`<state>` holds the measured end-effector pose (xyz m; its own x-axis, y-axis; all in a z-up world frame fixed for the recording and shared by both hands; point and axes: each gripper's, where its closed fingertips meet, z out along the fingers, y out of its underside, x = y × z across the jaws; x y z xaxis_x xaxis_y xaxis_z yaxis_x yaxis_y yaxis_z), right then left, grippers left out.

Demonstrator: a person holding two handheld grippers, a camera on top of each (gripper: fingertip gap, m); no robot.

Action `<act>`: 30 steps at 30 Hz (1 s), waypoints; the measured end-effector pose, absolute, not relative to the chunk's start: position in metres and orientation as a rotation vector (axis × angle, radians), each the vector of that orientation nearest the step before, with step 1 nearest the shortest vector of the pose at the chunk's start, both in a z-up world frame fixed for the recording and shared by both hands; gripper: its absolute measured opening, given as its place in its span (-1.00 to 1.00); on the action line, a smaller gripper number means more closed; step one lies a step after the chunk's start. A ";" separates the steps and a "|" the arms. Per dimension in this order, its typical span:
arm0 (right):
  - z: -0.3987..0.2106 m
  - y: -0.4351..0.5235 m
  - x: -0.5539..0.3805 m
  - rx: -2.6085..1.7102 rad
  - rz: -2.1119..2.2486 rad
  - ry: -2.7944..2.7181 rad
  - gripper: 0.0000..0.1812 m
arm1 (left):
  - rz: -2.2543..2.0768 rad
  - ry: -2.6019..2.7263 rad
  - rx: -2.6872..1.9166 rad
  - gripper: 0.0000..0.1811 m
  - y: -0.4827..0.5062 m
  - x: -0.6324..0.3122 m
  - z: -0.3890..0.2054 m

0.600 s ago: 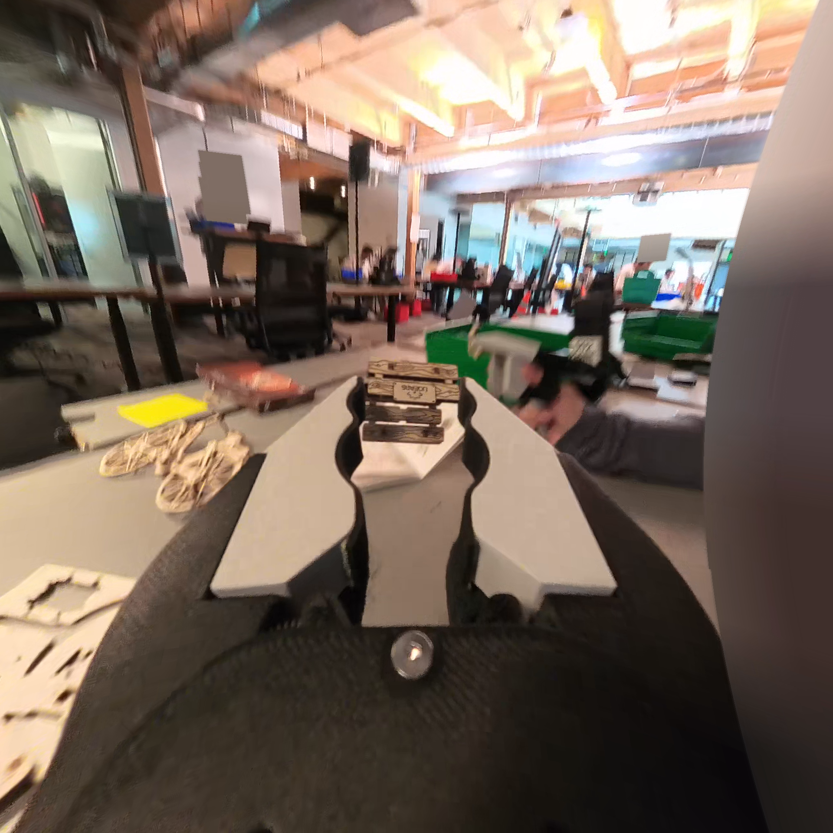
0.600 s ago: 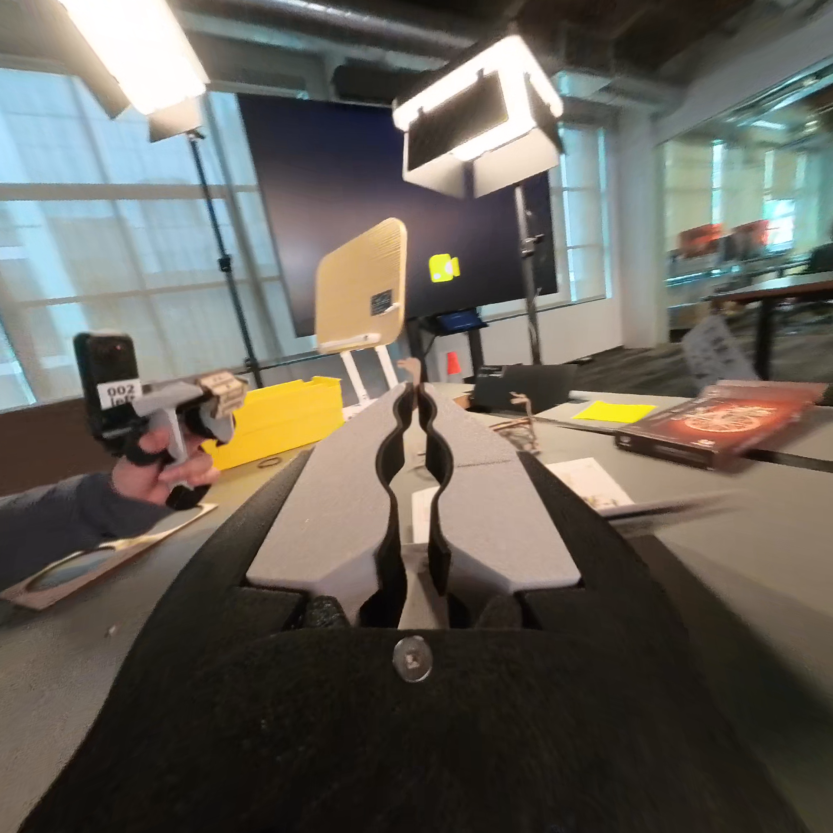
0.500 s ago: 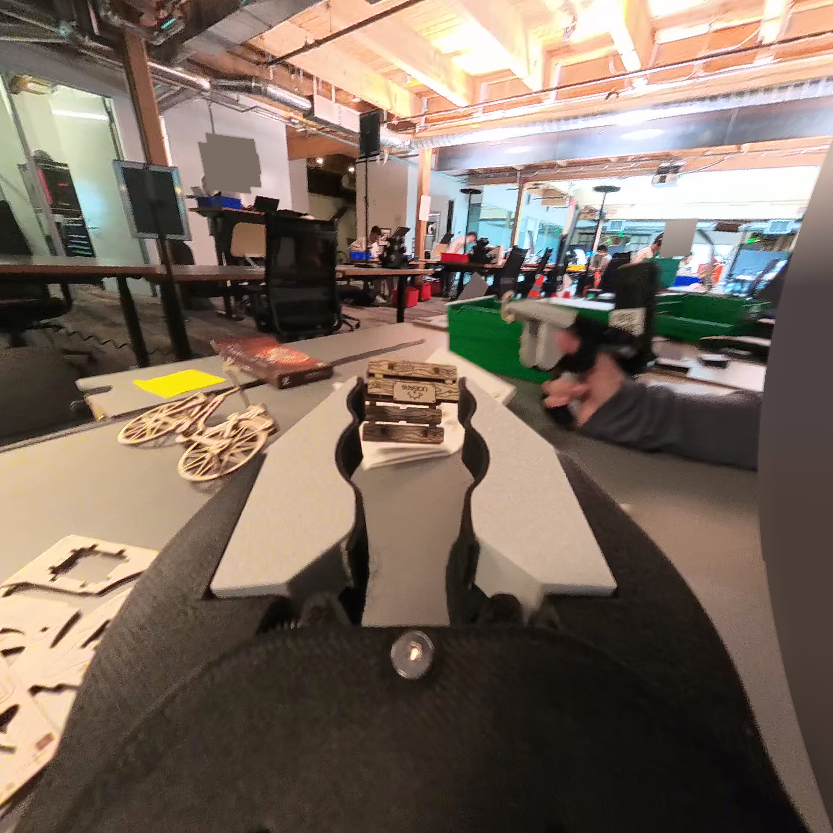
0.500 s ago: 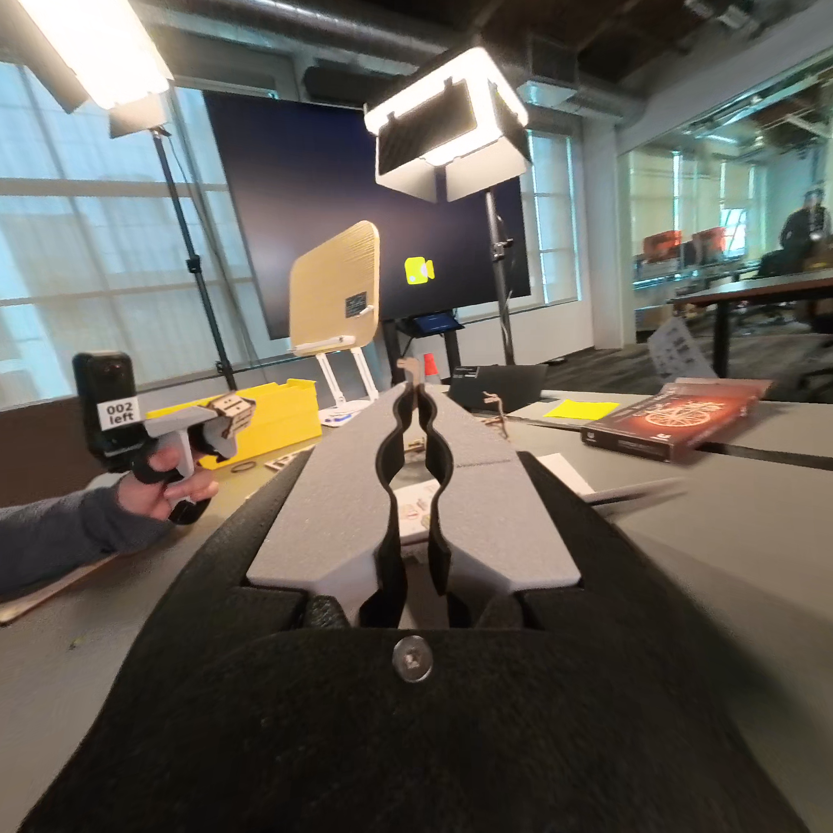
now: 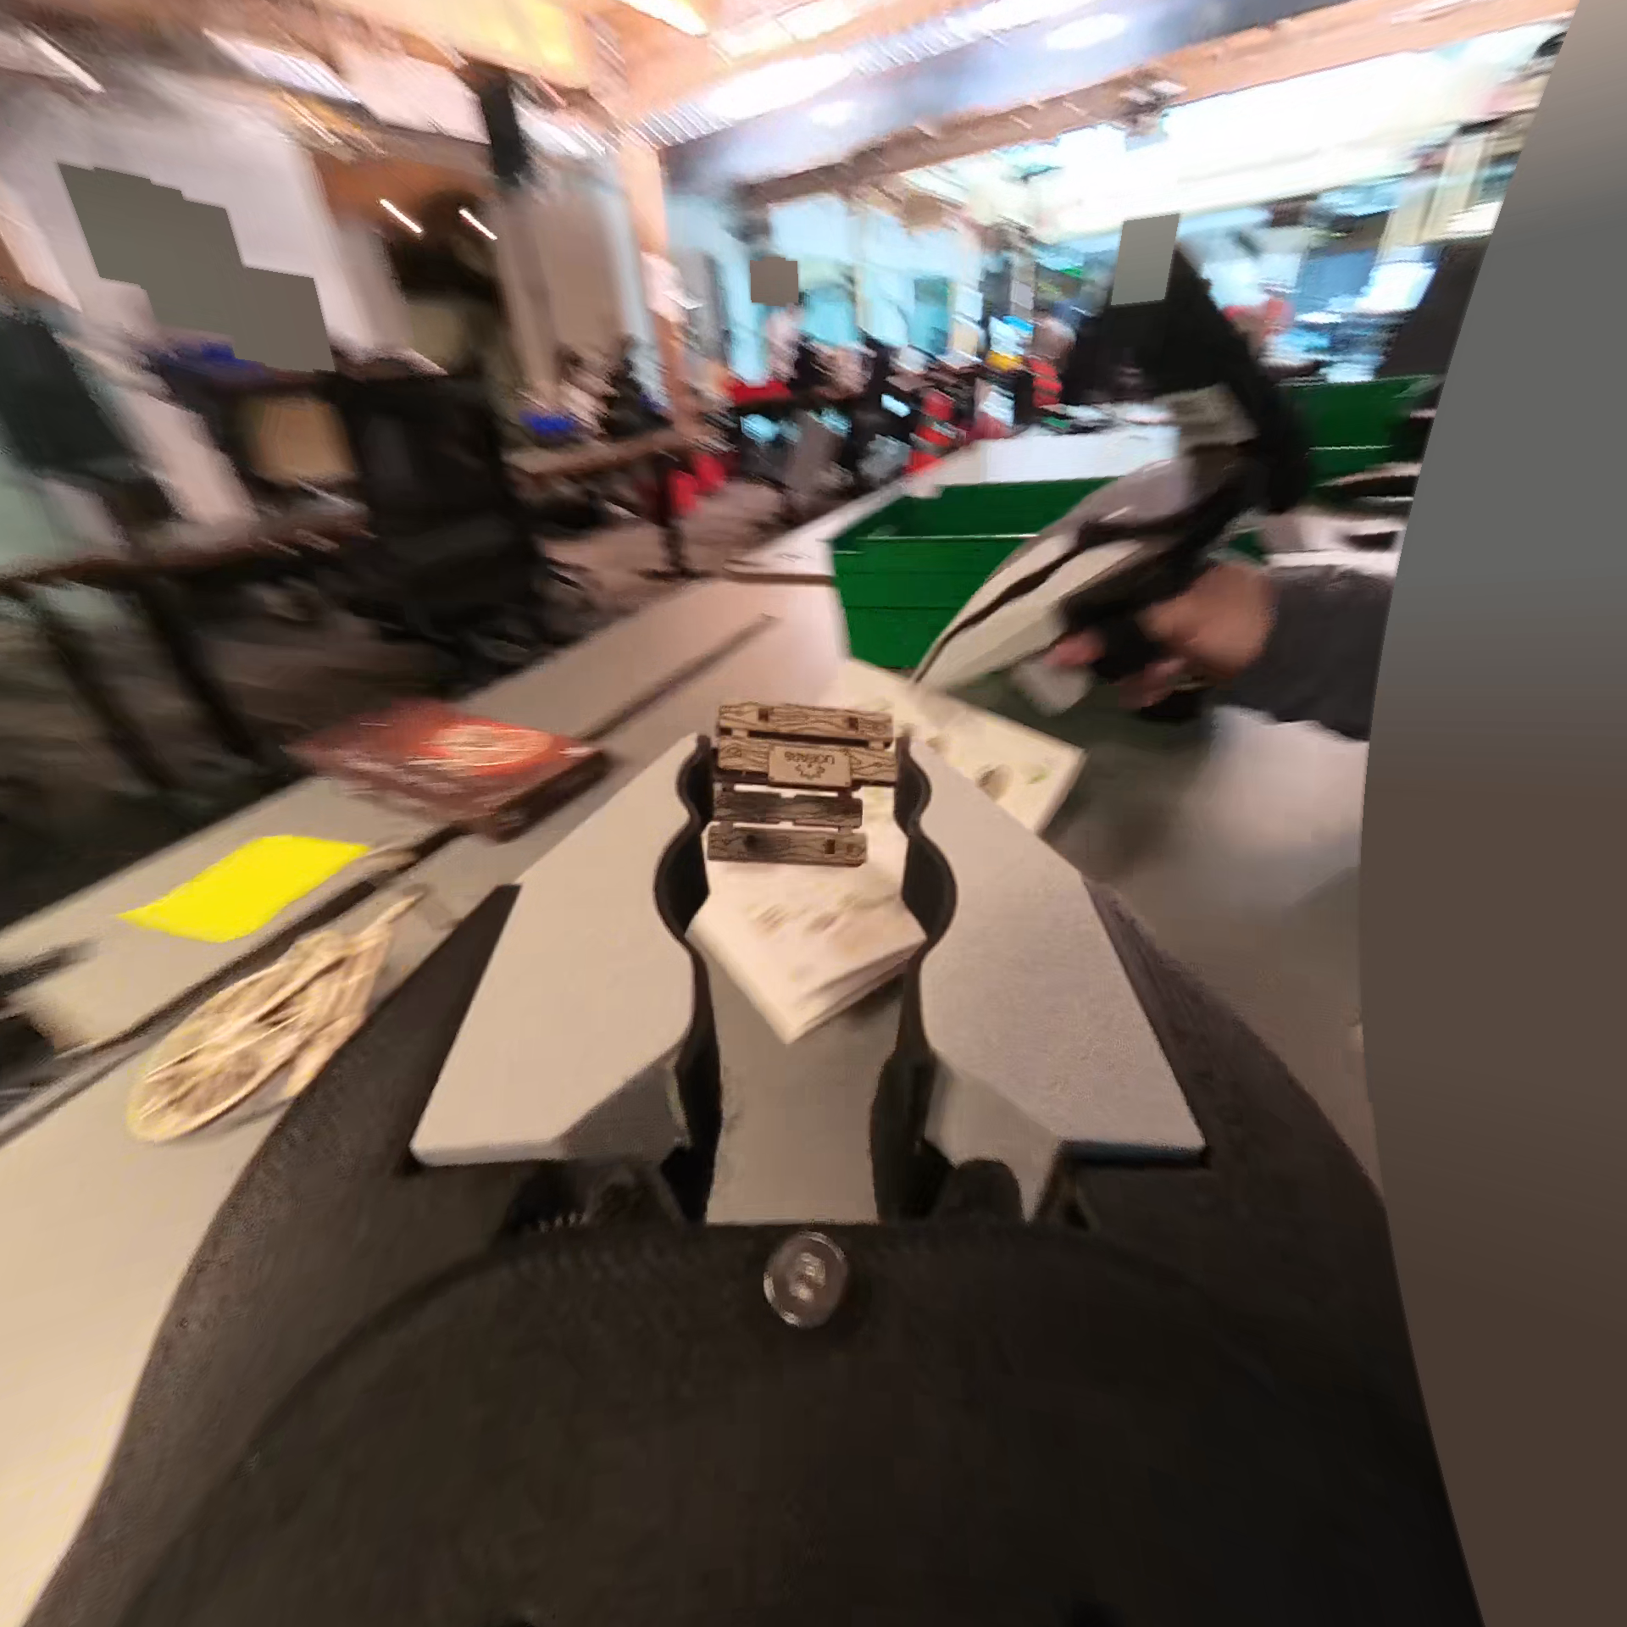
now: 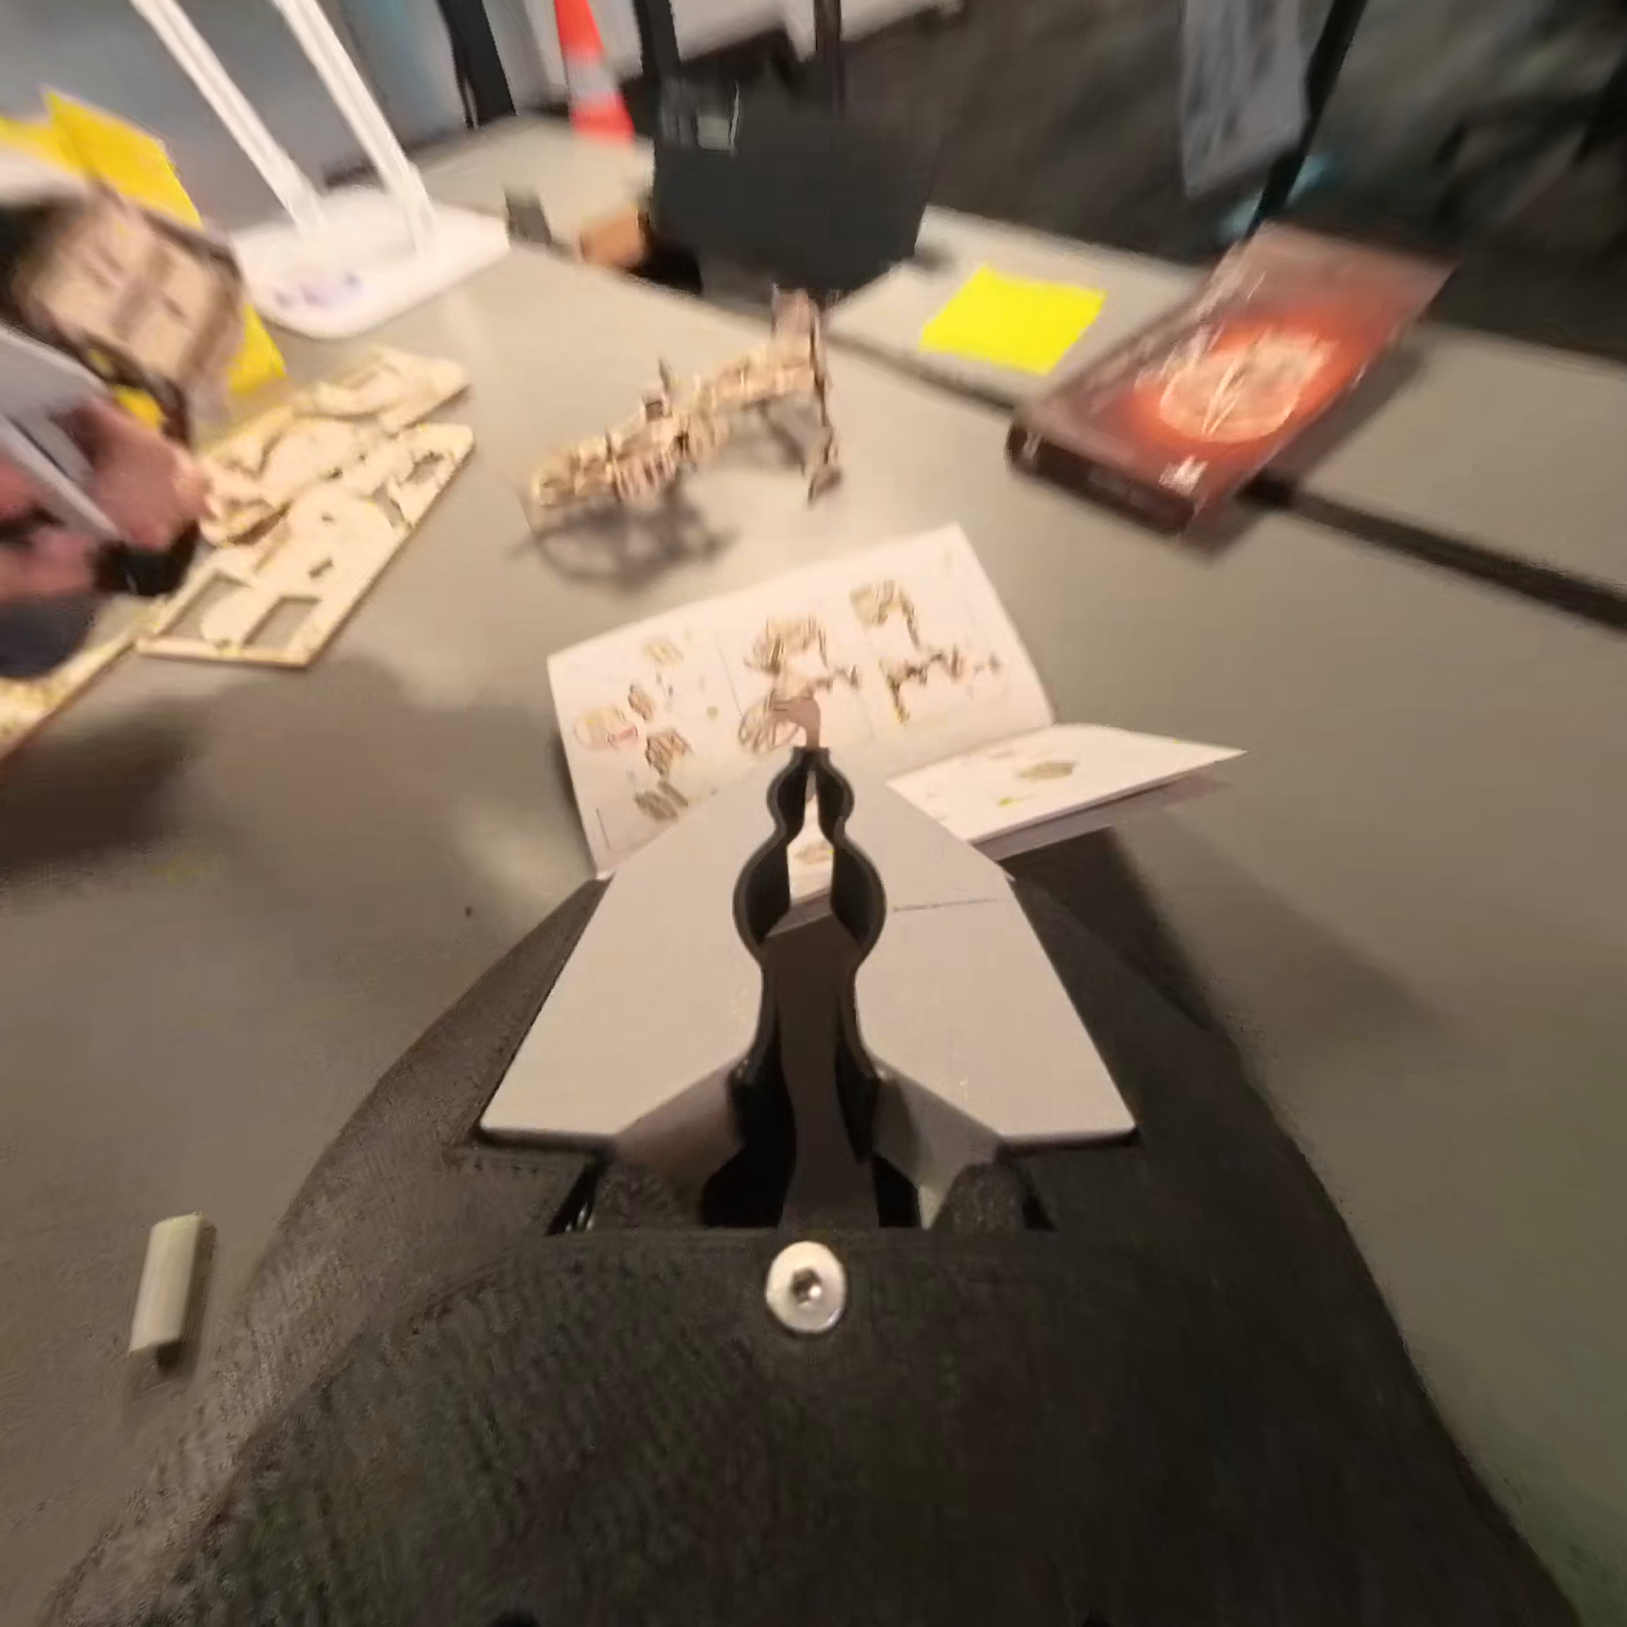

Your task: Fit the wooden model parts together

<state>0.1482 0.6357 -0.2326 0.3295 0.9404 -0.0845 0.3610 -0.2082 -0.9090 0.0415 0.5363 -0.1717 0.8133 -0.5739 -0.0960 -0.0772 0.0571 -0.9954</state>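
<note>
My left gripper [image 5: 799, 766] is shut on a small slatted wooden crate [image 5: 801, 779] and holds it above the grey table [image 5: 106, 1250]. My right gripper [image 6: 810, 755] is shut on a thin small wooden piece [image 6: 806, 720] that sticks up from the tips, over the open instruction booklet [image 6: 880, 669]. A wooden bicycle model [image 6: 695, 423] stands beyond the booklet; it also shows blurred in the left wrist view [image 5: 264, 1030]. The right gripper [image 5: 1056, 607] shows at the right of the left wrist view, the left gripper [image 6: 53, 414] at the left edge of the right wrist view.
Punched wooden part sheets [image 6: 308, 537] lie at the left. A red-brown box [image 6: 1233, 370] and a yellow note [image 6: 1012, 317] lie at the far side. A green bin [image 5: 951, 563] stands beyond the table. A small grey block [image 6: 172, 1268] lies near me.
My right gripper has tipped down from the room toward the table and booklet, still gripping the small piece. My left gripper has swung, still holding the crate. Both views are blurred by motion.
</note>
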 end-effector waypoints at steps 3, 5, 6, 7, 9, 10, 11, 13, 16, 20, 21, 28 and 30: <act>-0.264 0.635 0.138 -1.955 0.798 -1.312 -1.00 | -0.499 0.588 -1.525 -0.56 0.551 0.059 -0.158; -0.277 0.639 0.131 -2.020 0.758 -1.379 -1.00 | -0.512 0.588 -1.518 -0.56 0.552 0.064 -0.151; -0.284 0.637 0.128 -2.060 0.762 -1.415 -1.00 | -0.501 0.580 -1.518 -0.56 0.553 0.063 -0.148; -0.290 0.635 0.124 -2.085 0.775 -1.446 -1.00 | -0.496 0.572 -1.516 -0.56 0.551 0.062 -0.146; -0.301 0.631 0.119 -2.089 0.772 -1.515 -1.00 | -0.504 0.551 -1.514 -0.57 0.545 0.061 -0.144; -0.307 0.627 0.117 -2.087 0.770 -1.553 -1.00 | -0.512 0.538 -1.512 -0.57 0.541 0.059 -0.143; -0.309 0.623 0.113 -2.071 0.790 -1.572 -1.00 | -0.513 0.524 -1.509 -0.57 0.537 0.056 -0.143; -0.308 0.616 0.109 -2.028 0.829 -1.611 -1.00 | -0.509 0.496 -1.518 -0.57 0.530 0.050 -0.145; -0.308 0.592 0.103 -1.940 0.895 -1.735 -1.00 | -0.531 0.444 -1.527 -0.57 0.518 0.045 -0.148; -0.309 0.544 0.101 -1.748 0.934 -1.992 -1.00 | -0.610 0.374 -1.541 -0.57 0.495 0.047 -0.148; -0.309 0.531 0.102 -1.676 0.931 -2.066 -1.00 | -0.639 0.360 -1.549 -0.57 0.488 0.050 -0.148; -0.309 0.487 0.115 -1.319 0.848 -2.245 -1.00 | -0.729 0.463 -1.915 -0.56 0.473 0.095 -0.220; -0.308 0.487 0.117 -1.292 0.839 -2.212 -1.00 | -0.683 0.480 -2.034 -0.56 0.478 0.097 -0.248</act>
